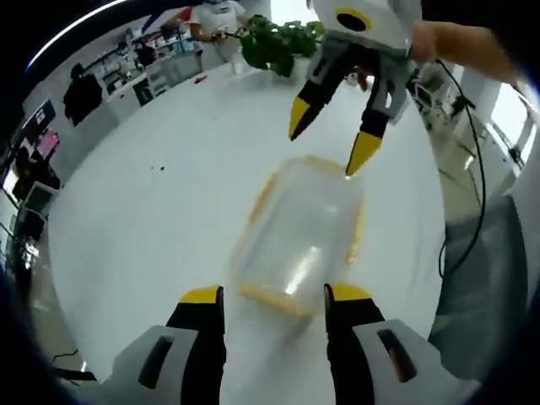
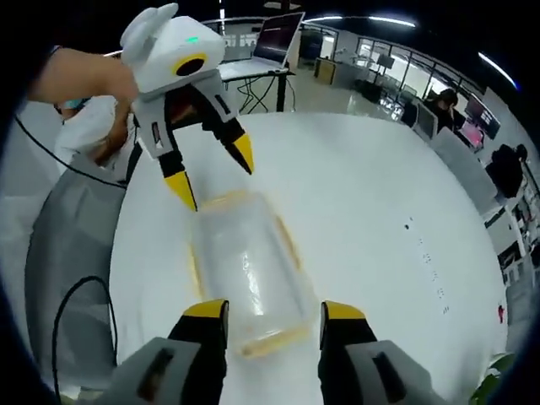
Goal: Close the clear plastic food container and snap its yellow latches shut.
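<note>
Container (image 1: 299, 245) sits mid-worktop (image 1: 169, 194), lid on, yellow latches (image 1: 263, 197) along its edges. Your left tool (image 1: 274, 297) is spread at one short end; your right tool (image 2: 264, 310), spread, faces it from the other.

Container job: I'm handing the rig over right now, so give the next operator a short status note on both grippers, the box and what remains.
Left gripper: open, holding nothing, at the near end of the clear plastic food container.
Right gripper: open, holding nothing, at the opposite end of the container.
Container: lies flat on the white table between the two grippers, lid on top, yellow latches along its edges.
Done: lid appears to be on.
Left: whether any latch is snapped cannot be told from the blurred views; check each and press it shut.
</note>
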